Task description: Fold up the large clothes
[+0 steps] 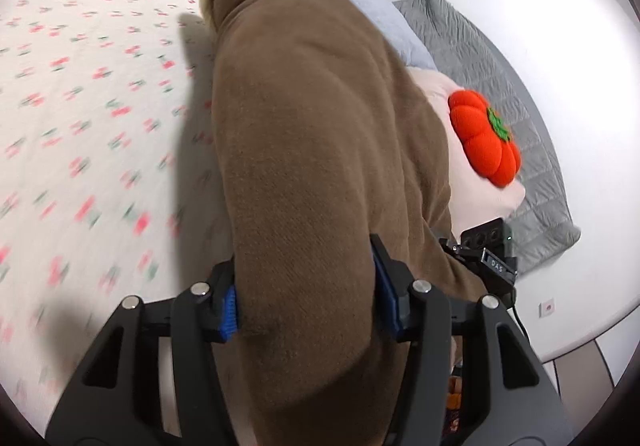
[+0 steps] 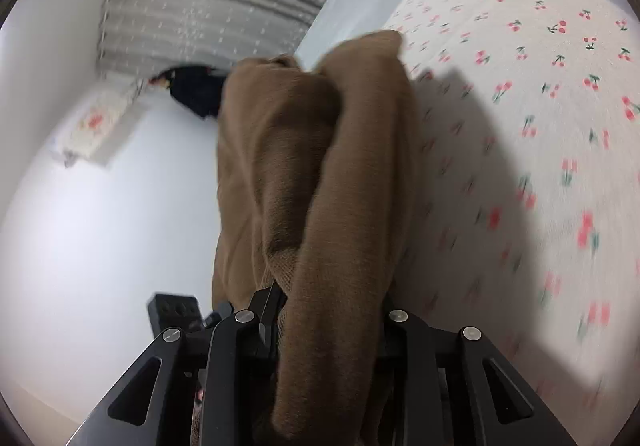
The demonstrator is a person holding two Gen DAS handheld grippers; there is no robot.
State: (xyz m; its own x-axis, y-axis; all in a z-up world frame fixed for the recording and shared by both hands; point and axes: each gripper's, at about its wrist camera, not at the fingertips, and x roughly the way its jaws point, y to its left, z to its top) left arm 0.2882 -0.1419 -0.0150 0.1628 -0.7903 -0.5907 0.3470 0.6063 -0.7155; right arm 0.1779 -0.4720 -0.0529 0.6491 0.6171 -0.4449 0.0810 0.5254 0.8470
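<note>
both grippers, left (image 1: 306, 298) and right (image 2: 326, 320), angle downward clamping a brown garment (image 1: 320, 145); only the left view shows a red cushion (image 1: 486, 137) at right.

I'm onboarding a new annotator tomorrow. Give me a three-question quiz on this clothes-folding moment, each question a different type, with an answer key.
1. True or false: the brown garment sits between the jaws of both the left gripper and the right gripper.
2. Multiple choice: the print on the bedspread is A) stripes, B) cherries, C) stars.
3. Short answer: what bright object lies on the pale pink pillow in the left wrist view?

Key: 1 true; 2 B; 3 an orange-red pumpkin-shaped cushion.
</note>
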